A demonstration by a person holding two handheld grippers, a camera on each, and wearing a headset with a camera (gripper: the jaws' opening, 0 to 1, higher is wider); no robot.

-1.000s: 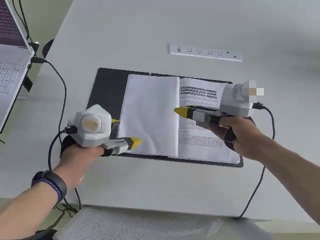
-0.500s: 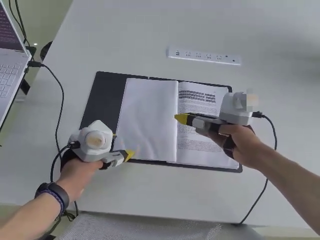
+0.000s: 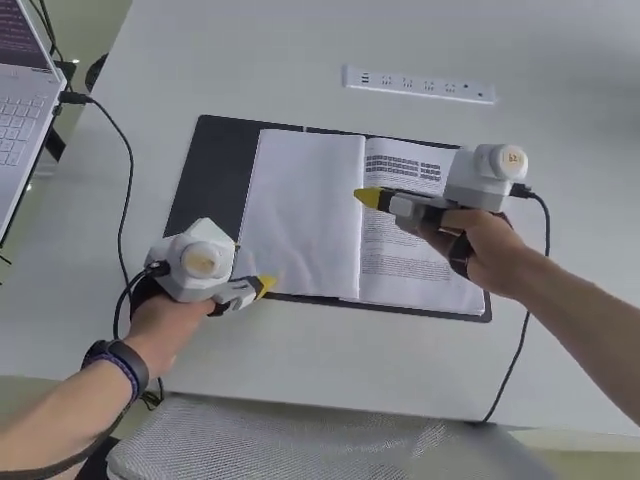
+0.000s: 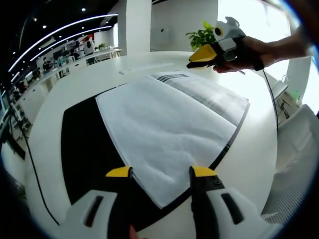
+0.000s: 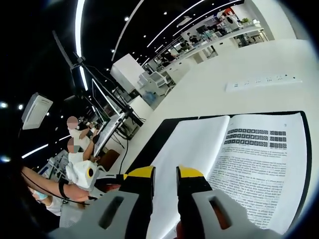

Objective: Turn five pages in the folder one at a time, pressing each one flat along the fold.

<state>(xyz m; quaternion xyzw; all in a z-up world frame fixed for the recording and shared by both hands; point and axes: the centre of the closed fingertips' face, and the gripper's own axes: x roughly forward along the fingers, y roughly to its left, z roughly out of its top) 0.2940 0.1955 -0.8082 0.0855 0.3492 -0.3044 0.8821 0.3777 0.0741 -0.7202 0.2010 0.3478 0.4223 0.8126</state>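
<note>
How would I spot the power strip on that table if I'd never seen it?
On the white table, find the open black folder and look past its far edge. The power strip lies there by itself: a long, slim white bar with a row of sockets, where the folder is broad and dark.

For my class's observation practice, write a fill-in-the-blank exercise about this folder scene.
The left gripper holds its jaws ___ at the blank page corner.
The folder has a right-hand page carrying printed ___.
Beyond the folder lies a white ___ strip.
Far left of the folder sits a ___.
Missing: open; text; power; laptop.
</note>
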